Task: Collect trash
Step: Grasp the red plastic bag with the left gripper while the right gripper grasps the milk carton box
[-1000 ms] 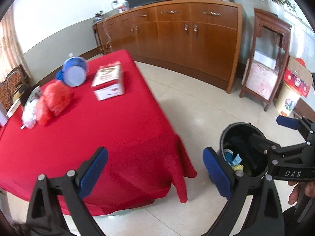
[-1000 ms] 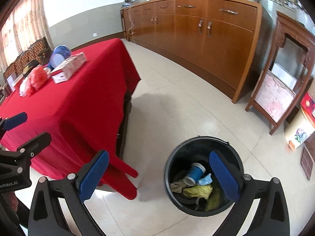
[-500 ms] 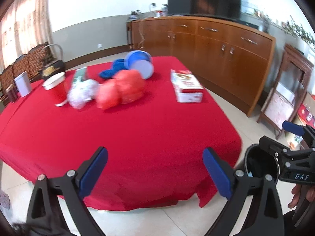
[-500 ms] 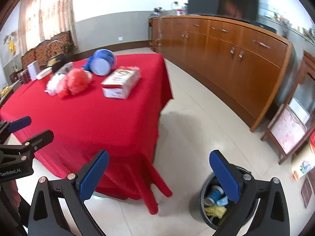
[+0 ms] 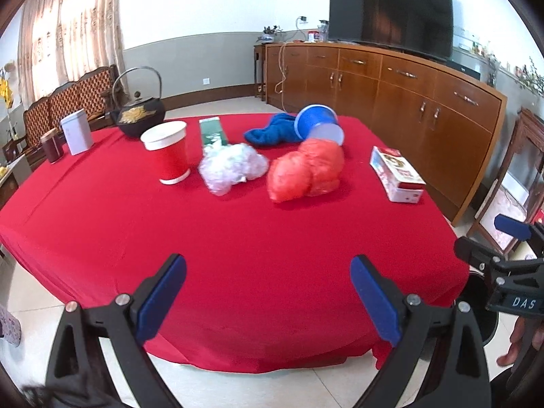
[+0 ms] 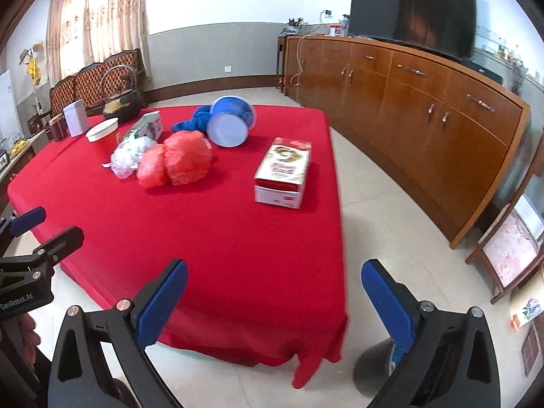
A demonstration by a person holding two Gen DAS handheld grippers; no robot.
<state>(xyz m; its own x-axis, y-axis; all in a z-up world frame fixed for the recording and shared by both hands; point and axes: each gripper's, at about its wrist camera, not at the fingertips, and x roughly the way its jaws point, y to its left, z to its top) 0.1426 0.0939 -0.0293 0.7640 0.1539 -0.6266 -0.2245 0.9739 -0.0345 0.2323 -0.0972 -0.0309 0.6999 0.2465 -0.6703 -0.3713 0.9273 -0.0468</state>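
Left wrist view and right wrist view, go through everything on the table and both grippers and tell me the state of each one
left gripper: open, empty
right gripper: open, empty
red paper cup: upright
blue tub: tipped on its side
red plastic bag: crumpled
white plastic bag: crumpled
blue cloth: bunched up
red and white box: lying flat, closed
black teapot: upright, lid on

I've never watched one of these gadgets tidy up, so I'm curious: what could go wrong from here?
Three things, I'd guess. The red bags and white bag lie touching, so a grab may drag both. The upright red cup stands right beside them and could tip. And the bin sits low by the table corner, mostly hidden behind the open right gripper, so a drop might miss.
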